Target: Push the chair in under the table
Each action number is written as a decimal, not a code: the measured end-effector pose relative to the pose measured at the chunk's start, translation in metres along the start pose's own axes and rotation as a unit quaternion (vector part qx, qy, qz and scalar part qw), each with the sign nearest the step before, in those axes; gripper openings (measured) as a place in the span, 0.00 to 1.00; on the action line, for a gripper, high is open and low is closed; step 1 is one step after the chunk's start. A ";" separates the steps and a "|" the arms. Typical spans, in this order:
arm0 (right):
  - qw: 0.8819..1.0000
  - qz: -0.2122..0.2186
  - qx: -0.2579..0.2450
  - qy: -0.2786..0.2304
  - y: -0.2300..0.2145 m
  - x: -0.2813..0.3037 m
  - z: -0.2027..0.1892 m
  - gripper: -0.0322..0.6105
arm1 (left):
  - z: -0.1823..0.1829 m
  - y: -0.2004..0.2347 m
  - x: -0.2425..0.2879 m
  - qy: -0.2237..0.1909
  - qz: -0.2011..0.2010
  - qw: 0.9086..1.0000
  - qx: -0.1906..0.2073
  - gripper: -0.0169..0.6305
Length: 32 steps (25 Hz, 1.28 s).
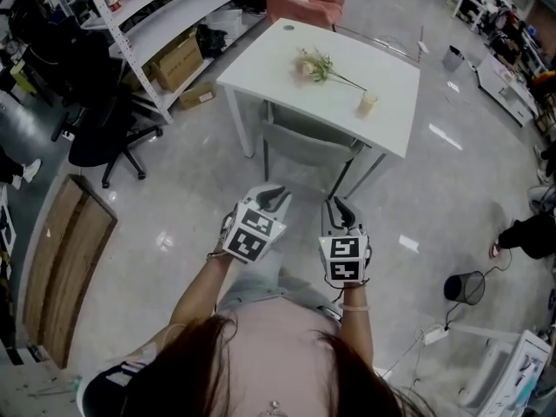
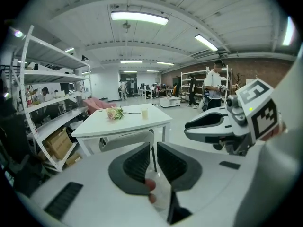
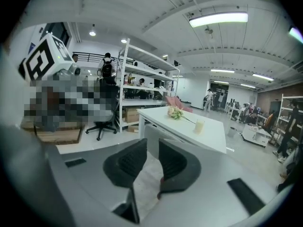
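Observation:
A grey chair stands tucked under the near side of the white table, with its back at the table's edge. My left gripper and right gripper are held side by side in front of the chair, apart from it. In the left gripper view the pads of the left gripper stand a narrow gap apart, with nothing between them, and the chair lies beyond. The right gripper likewise shows a small empty gap, pointing at the chair.
A flower and a small cup lie on the table. White shelving with cardboard boxes and a black office chair stand on the left. A wooden board lies near left, and a black bin stands right.

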State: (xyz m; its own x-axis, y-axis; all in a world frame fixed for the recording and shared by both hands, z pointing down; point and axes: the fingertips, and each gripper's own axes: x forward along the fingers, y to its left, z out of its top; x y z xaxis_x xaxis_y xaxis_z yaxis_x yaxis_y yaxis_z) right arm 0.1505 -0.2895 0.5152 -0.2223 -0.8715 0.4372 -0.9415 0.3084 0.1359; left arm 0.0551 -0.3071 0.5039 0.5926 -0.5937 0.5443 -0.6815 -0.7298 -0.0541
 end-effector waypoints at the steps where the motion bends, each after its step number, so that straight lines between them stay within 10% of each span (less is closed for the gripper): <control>1: 1.000 0.001 0.001 -0.003 0.001 -0.004 0.000 0.19 | 0.002 -0.001 -0.006 -0.006 0.002 1.000 -0.007 0.11; 32: 0.996 -0.047 0.047 -0.066 0.018 -0.075 0.054 0.10 | 0.010 -0.025 -0.063 -0.050 -0.017 0.997 -0.056 0.04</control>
State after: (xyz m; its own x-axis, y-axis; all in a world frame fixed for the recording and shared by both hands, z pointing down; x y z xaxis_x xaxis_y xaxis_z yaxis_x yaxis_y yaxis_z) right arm 0.1368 -0.2391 0.4372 -0.1576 -0.9395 0.3042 -0.9779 0.1914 0.0844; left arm 0.0385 -0.2549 0.4626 0.6525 -0.6041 0.4575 -0.7007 -0.7109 0.0607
